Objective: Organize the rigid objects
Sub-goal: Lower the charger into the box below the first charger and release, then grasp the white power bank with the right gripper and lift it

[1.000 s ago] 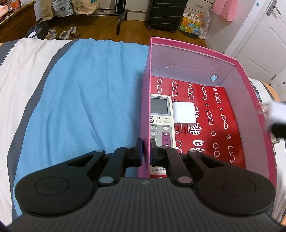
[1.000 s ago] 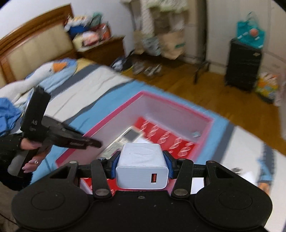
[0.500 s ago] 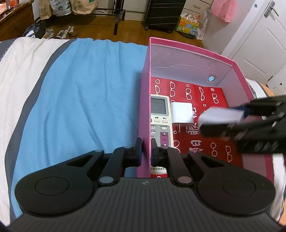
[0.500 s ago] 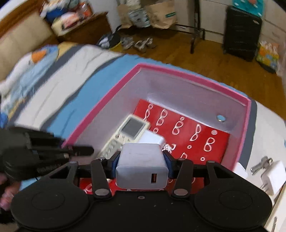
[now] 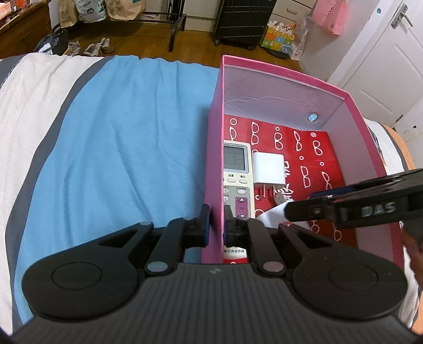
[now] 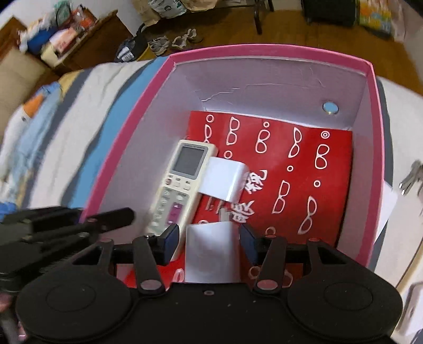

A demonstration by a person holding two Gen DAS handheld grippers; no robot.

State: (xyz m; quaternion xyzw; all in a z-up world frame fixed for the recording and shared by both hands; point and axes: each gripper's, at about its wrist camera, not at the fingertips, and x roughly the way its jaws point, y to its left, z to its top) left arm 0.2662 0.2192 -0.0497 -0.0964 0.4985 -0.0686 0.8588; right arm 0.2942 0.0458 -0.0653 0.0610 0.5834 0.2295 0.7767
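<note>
A pink box (image 5: 351, 98) (image 6: 264, 50) with a red patterned floor stands on the bed. Inside lie a white remote control (image 5: 236, 172) (image 6: 182, 182) and a white charger (image 5: 268, 169) (image 6: 224, 181). My left gripper (image 5: 216, 221) is shut on the box's left wall (image 5: 212, 158). My right gripper (image 6: 210, 240) is open low inside the box. A second white charger (image 6: 211, 251) lies between its spread fingers, clear of both pads; it also shows in the left wrist view (image 5: 275, 213), under the right gripper (image 5: 343, 206).
The box sits on a blue, grey and white bedspread (image 5: 119, 145). Keys (image 6: 411, 177) and a white object (image 6: 386, 206) lie on the bed right of the box. Beyond the bed are wood floor, shoes (image 5: 97, 47) and a black suitcase (image 5: 246, 21).
My right gripper moved down into the box and opened, letting go of the white charger onto the box floor. My left gripper stayed shut on the box wall.
</note>
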